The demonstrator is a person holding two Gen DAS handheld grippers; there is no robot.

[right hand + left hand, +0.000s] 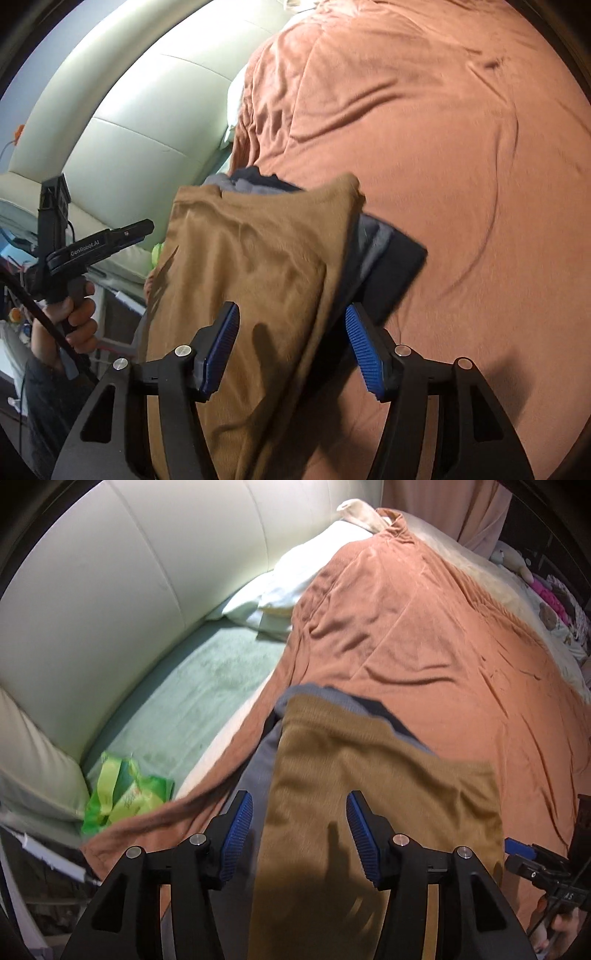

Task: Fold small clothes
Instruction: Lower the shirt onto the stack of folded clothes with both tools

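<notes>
Two claws apart over a folded tan garment on the bed

Bed first: a rust-orange blanket [424, 635] covers most of it, wrinkled, with a pale padded headboard [110, 590] to the left, a green sheet [207, 686] bare beside the blanket and a white pillow [280, 590] near the top. A green plastic packet [122, 794] lies on the sheet by the headboard, apart from the clothes.

Task thing: the tan garment [369, 775] lies as a flat rectangle on top of a small stack of grey and dark clothes [384, 258], which sits on the blanket at the near edge of the bed. Edges of the stack stick out under the tan piece on the far and right sides. Both views are blurred by motion, so I can't tell whether the tan piece has fully settled.

Left claw [299, 834]: jaws apart, tan cloth below the gap, pads not pressing it. Right claw [291, 350]: jaws apart too, the tan edge runs between the fingers, no pinch visible. A hand [74, 314] holding the left tool shows in the right wrist view.

Progress, my judgement: this piece looks folded and placed on the pile, so the step is about finished. Left to do: pull clear, maybe square the tan piece over the stack. Any unfolded clothes remaining are out of view.
</notes>
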